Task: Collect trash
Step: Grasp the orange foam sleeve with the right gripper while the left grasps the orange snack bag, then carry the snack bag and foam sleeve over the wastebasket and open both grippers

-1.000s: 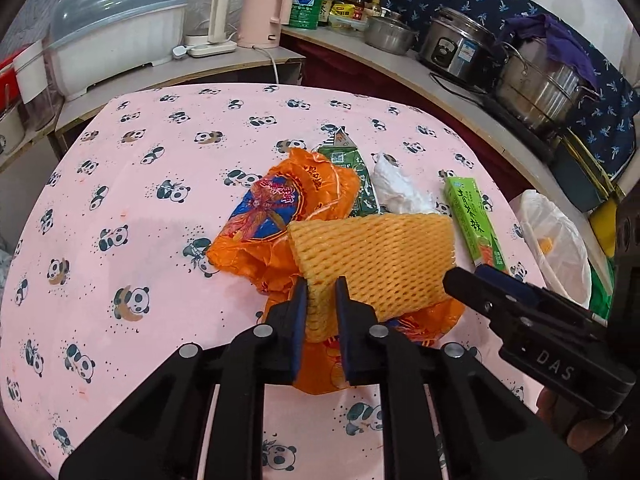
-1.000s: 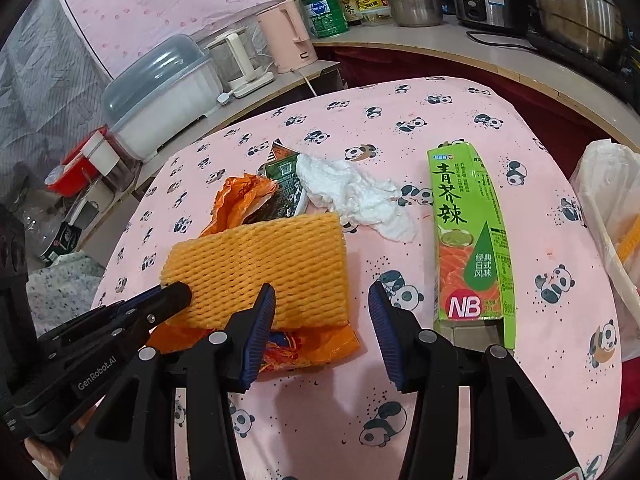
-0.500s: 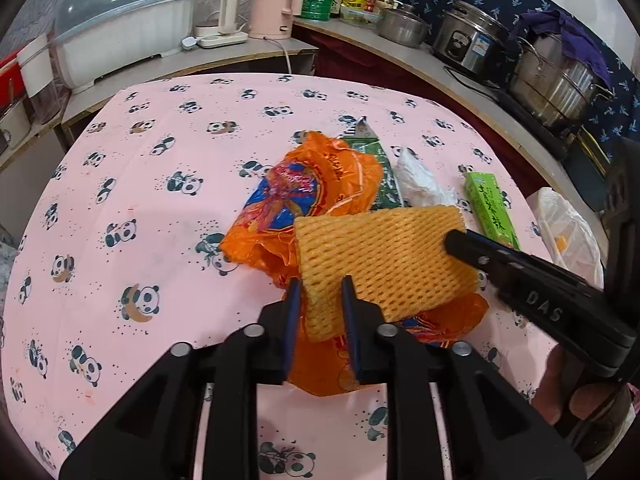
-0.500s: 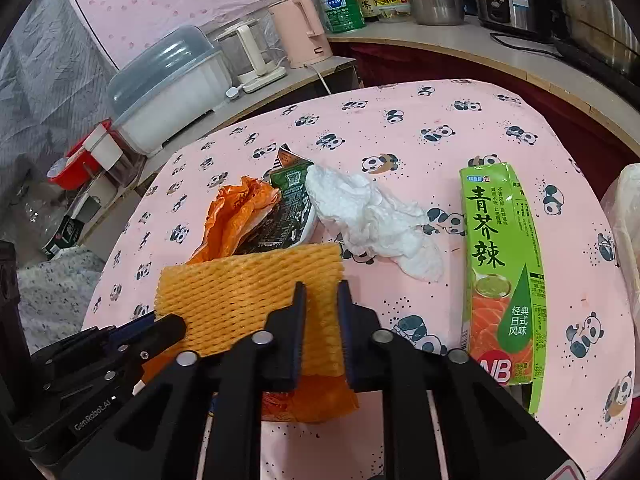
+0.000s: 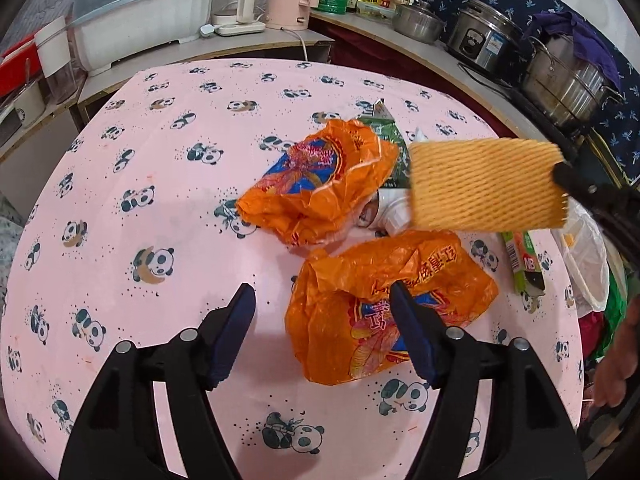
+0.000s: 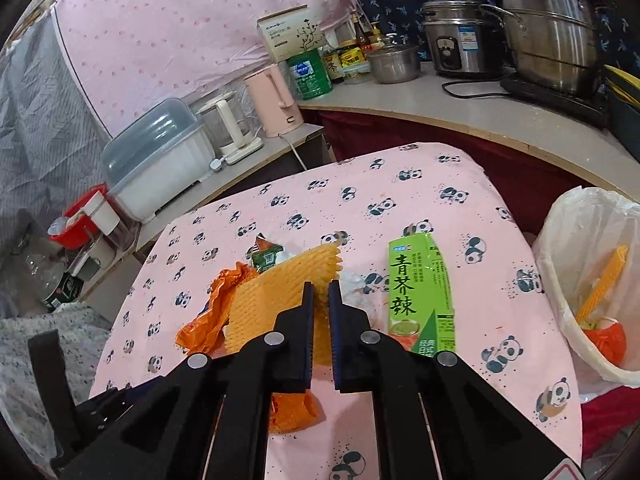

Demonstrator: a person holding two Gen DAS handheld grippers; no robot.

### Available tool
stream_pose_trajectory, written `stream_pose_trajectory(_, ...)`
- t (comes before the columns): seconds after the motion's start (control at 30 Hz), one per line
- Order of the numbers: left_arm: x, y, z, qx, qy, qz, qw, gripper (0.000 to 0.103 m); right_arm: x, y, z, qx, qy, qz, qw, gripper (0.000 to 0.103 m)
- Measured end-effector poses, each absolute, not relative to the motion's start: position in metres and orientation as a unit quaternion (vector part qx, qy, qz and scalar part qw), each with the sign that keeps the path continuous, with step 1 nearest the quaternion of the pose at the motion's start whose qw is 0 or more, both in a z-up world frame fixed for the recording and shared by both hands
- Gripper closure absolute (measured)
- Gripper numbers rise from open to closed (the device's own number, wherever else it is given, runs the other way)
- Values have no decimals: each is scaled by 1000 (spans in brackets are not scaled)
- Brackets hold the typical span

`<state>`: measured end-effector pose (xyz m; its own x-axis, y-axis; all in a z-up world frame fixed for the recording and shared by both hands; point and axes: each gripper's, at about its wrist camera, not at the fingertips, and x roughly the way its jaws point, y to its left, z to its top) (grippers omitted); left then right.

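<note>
- A second ago the left gripper [image 5: 322, 332] was pinching the yellow foam net [image 5: 486, 184]. It has let go, and the right gripper [image 6: 323, 300] has grabbed the net and lifted it off the pile.
- The left gripper's jaws are spreading apart. Nothing is squeezed between them.
- An orange wrapper [image 5: 384, 308] lies on the table under the left gripper's right finger. It reaches partly into the gap between the jaws, but the pads do not press on it.
- A second orange wrapper [image 5: 316, 188] lies farther out, ahead of the left jaws.
- The right gripper's jaws are pressed close together, pinching one edge of the yellow foam net. The net sticks out ahead and to the left of these jaws, up above the pink panda tablecloth [image 5: 168, 168].
- A green box [image 6: 422, 300] lies flat just to the right of the right jaws.
- A bin with a white bag [image 6: 576, 264] stands farther right, past the table edge. Some trash already sits inside it.
</note>
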<state>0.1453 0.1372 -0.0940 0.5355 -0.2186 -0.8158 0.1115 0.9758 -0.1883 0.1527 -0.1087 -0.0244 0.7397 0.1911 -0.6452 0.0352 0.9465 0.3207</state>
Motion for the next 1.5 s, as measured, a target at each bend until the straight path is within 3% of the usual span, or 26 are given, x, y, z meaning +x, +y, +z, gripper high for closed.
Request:
stream_pose_trajectory(0.1,148,136,-103,-57,479,-88,871,41,148,-120,-23,168,354,34,919,96)
stream_pose_trajectory(0.27,152,131,-109,-58,488,-97,866,69,142,-129,-27,175,356,25,917,96)
stream_pose_trajectory(0.33,151,126,-107,-52,488,-105,865,87,140,-131,-27,177,356,24,917,96)
stream_pose_trajectory(0.43,147,120,-98,-50,480,-115,868,92,138,-135,-23,181,348,21,919,96)
stream_pose_trajectory(0.93,136,55,-24,-27,412,-179,893,95,105,-200,20,201,286,-34,936,96)
stream_pose_trajectory(1.5,139,-112,9,40,381,-286,878,95,45,-333,24,237,243,-166,926,96)
